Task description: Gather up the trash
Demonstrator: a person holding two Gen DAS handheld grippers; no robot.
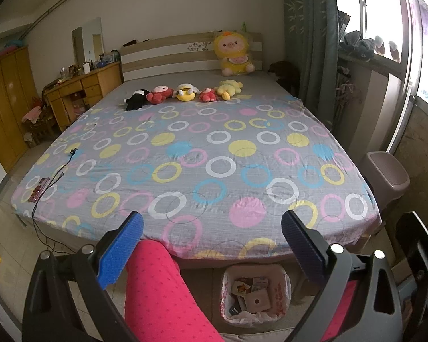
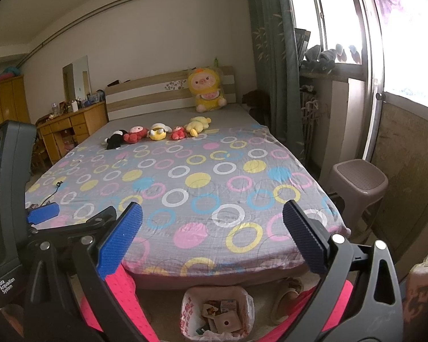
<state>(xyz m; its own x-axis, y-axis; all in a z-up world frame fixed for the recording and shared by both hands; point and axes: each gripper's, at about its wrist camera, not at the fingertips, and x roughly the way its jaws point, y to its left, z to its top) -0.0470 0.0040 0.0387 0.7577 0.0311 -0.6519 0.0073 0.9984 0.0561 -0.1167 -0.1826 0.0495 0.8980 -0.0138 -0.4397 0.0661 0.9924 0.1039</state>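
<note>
A small trash bin lined with a white, red-printed bag point(image 1: 282, 293) stands on the floor at the foot of the bed. Cartons and paper scraps lie inside it. My left gripper point(image 1: 212, 245) hangs open and holds nothing, above and just short of the bin. The right gripper point(image 2: 212, 242) is also open and holds nothing, over the same bin point(image 2: 187, 310). A dark red flat packet point(image 1: 38, 189) lies at the bed's near left corner beside a black cable point(image 1: 52, 176). The left gripper's blue finger point(image 2: 42, 213) shows at the left of the right wrist view.
The bed point(image 1: 214, 148) with a ring-patterned sheet fills the room ahead; several plush toys point(image 1: 185, 92) lie near its headboard. A person's pink-trousered leg point(image 1: 157, 290) and slippered foot point(image 2: 288, 293) flank the bin. A plastic stool point(image 2: 356, 185) stands right, a wooden desk point(image 1: 80, 91) left.
</note>
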